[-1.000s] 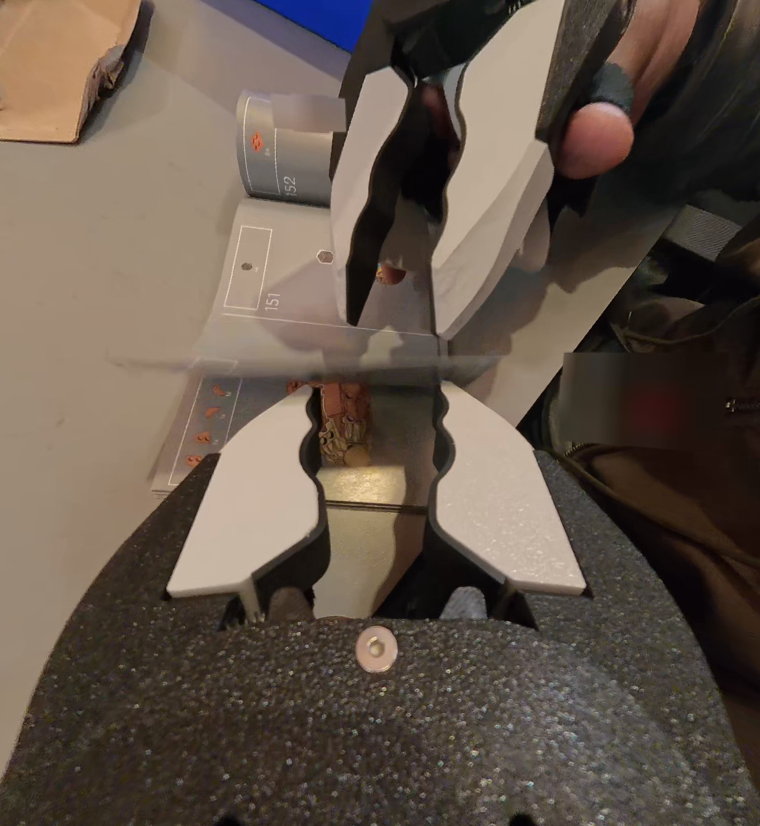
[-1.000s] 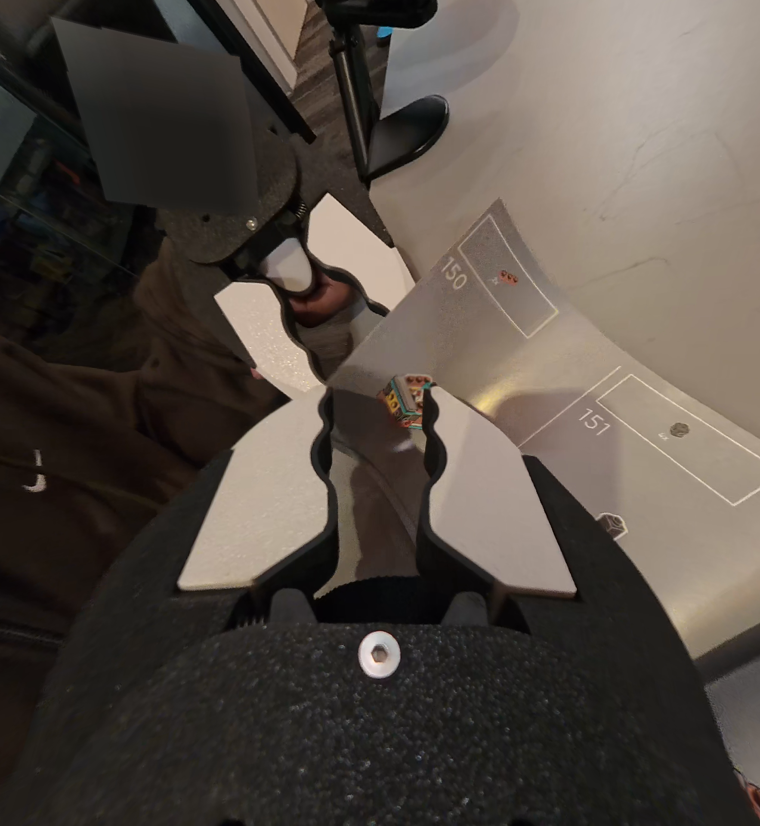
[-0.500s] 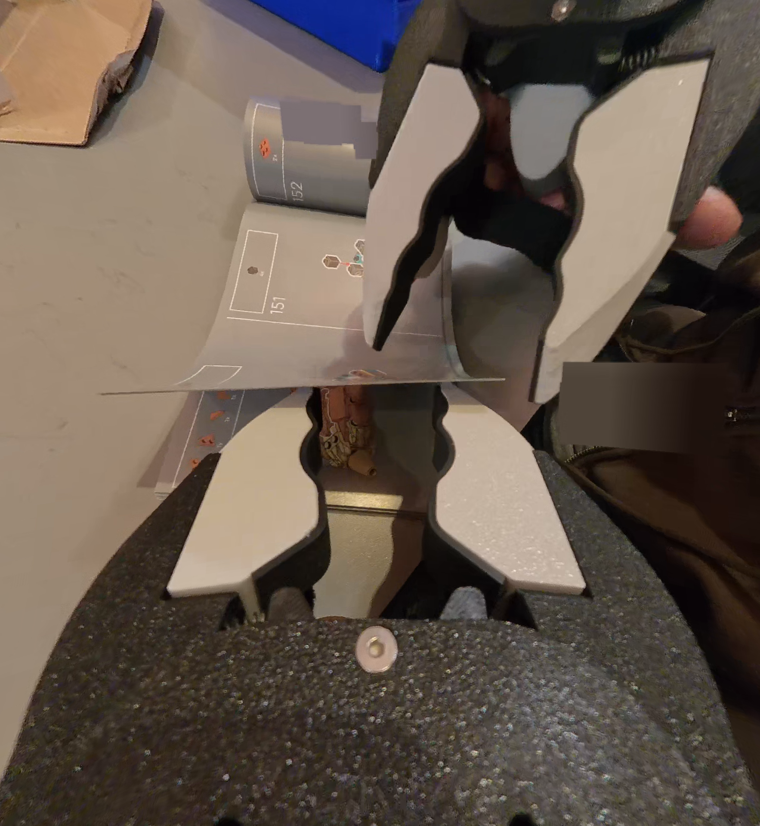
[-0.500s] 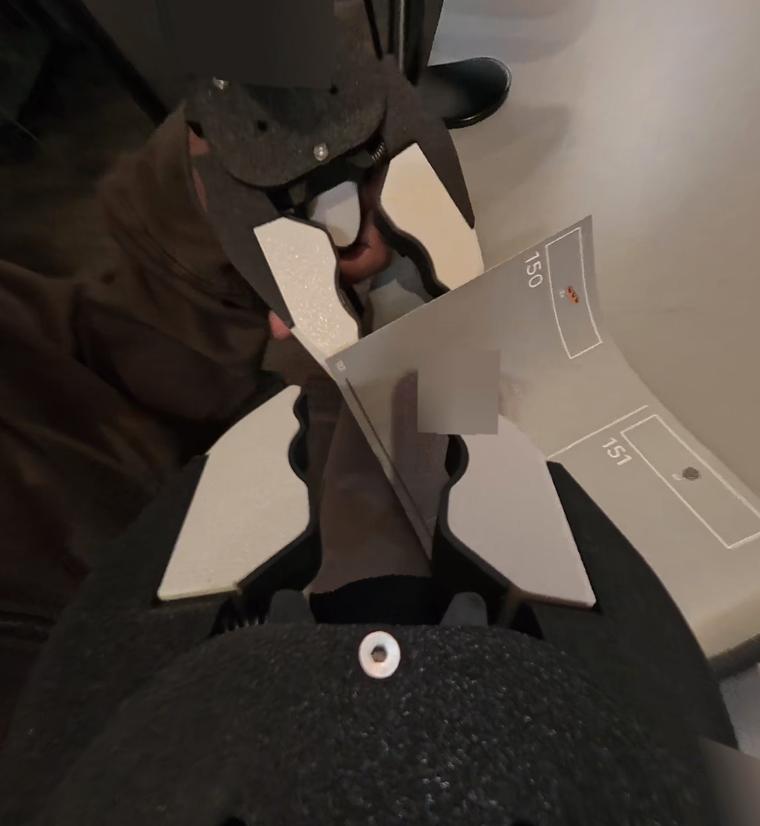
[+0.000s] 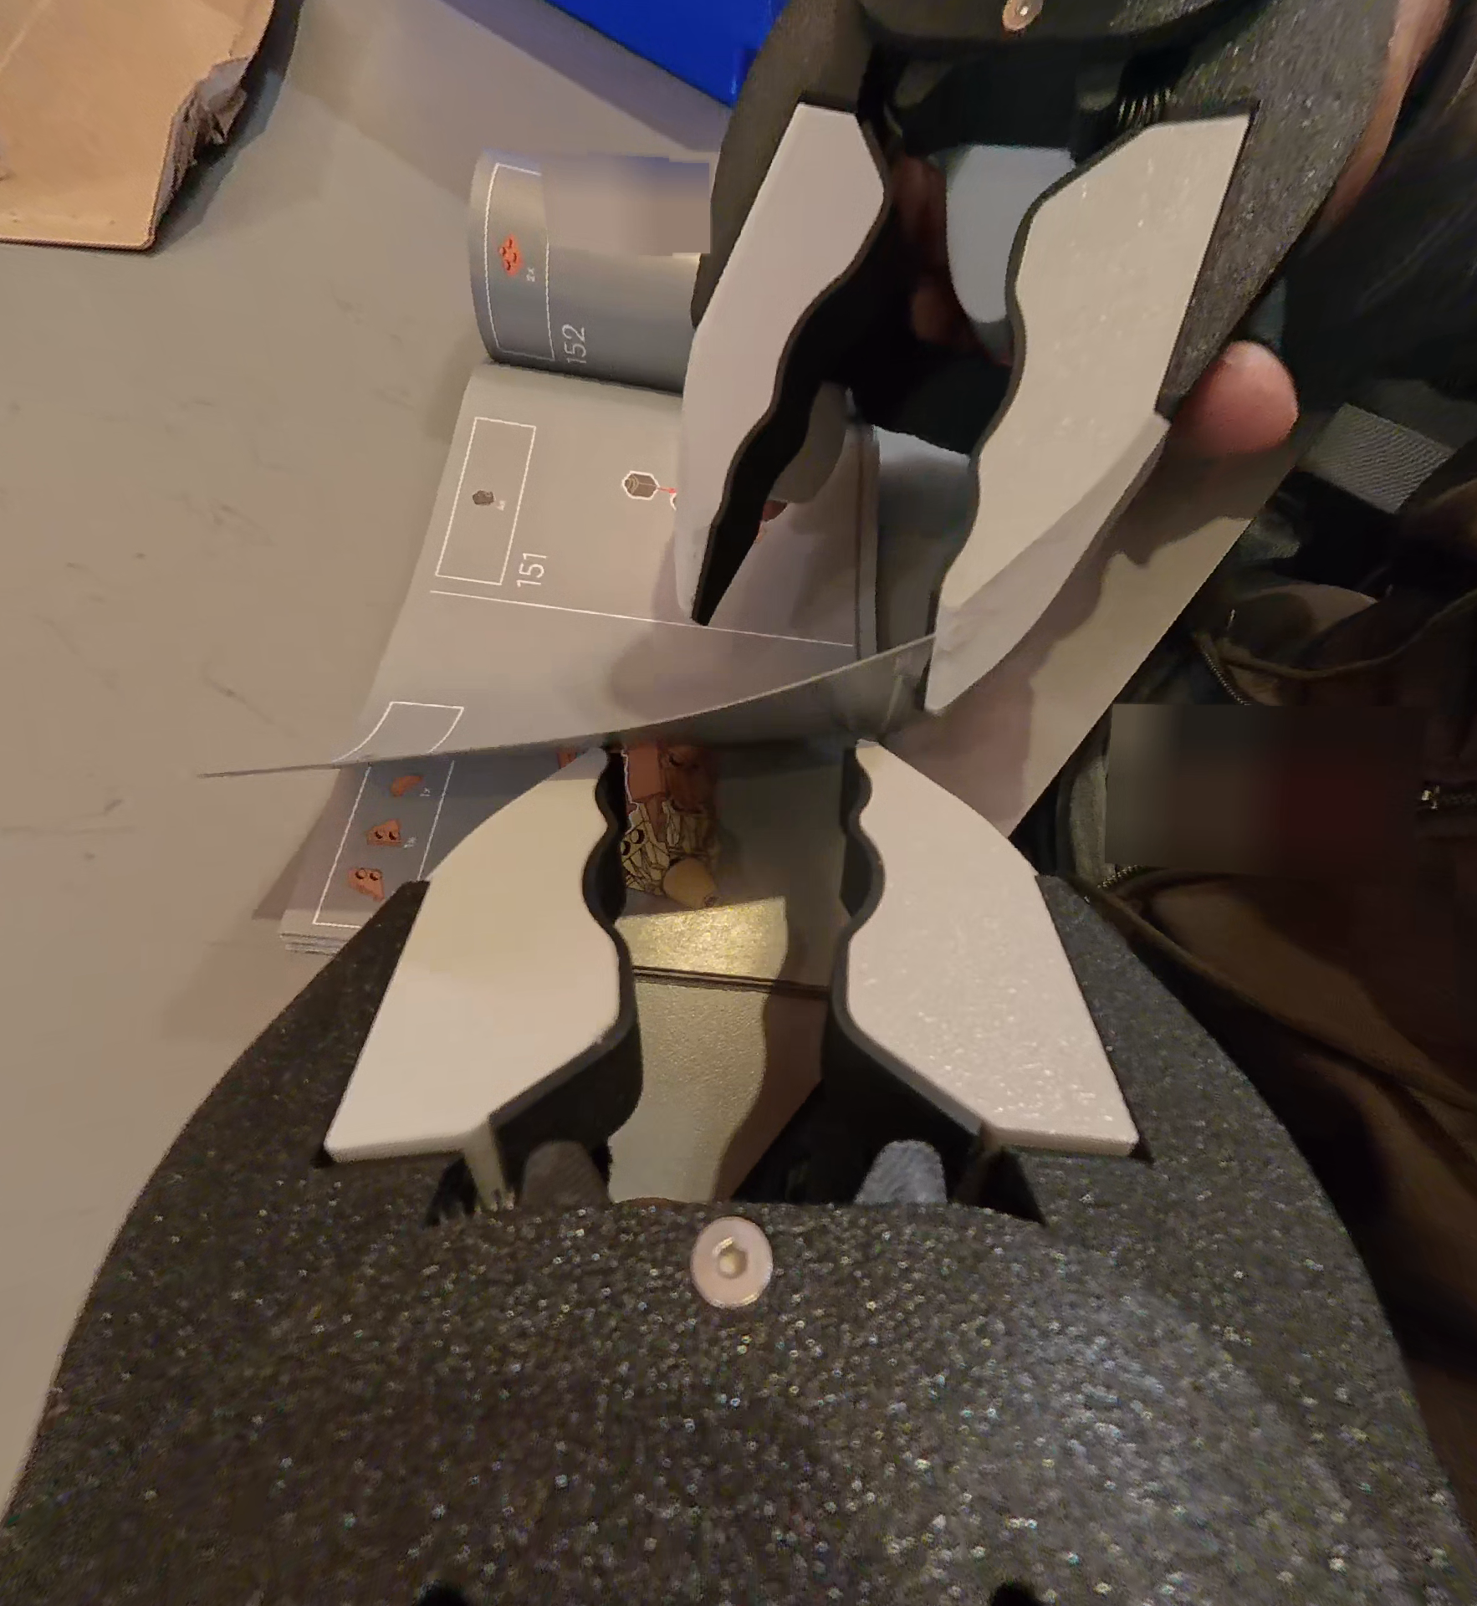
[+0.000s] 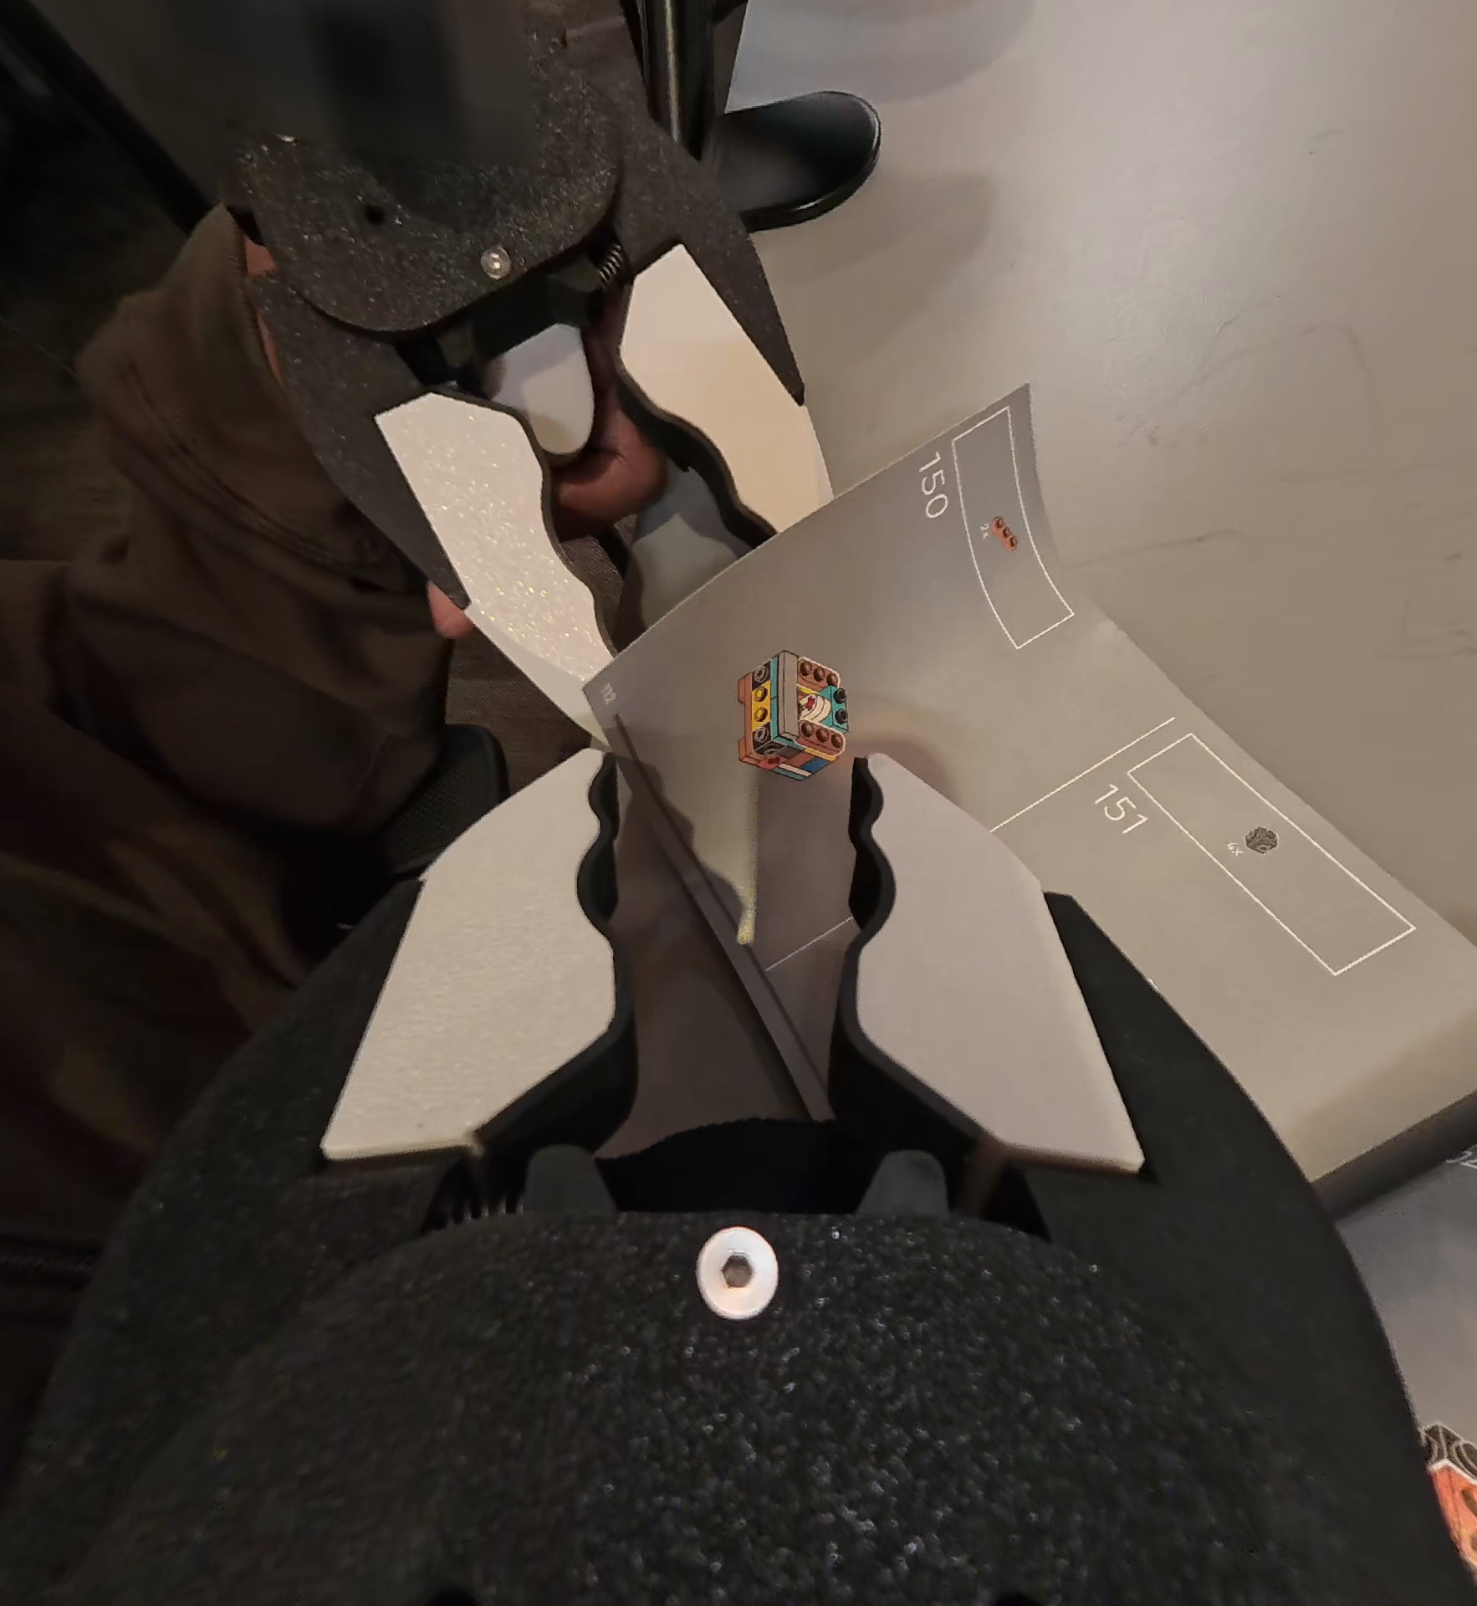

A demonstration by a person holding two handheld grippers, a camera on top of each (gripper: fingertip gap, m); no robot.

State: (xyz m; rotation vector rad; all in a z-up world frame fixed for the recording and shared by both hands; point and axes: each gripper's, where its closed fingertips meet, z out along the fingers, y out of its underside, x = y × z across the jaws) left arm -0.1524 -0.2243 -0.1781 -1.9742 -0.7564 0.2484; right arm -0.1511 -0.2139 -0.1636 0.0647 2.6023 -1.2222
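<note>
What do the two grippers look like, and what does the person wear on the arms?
Both the left gripper and the right gripper have a black, grainy, rounded body with one silver screw in the middle. Each has two flat, pale grey fingers with wavy, black-edged inner sides. The person wears dark brown sleeves.

Dim, soft indoor light. Glare on the lifted page (image 6: 935, 660); soft shadows on the surface (image 5: 153, 521). Wide-angle distortion bends edges; foreground sharp.
</note>
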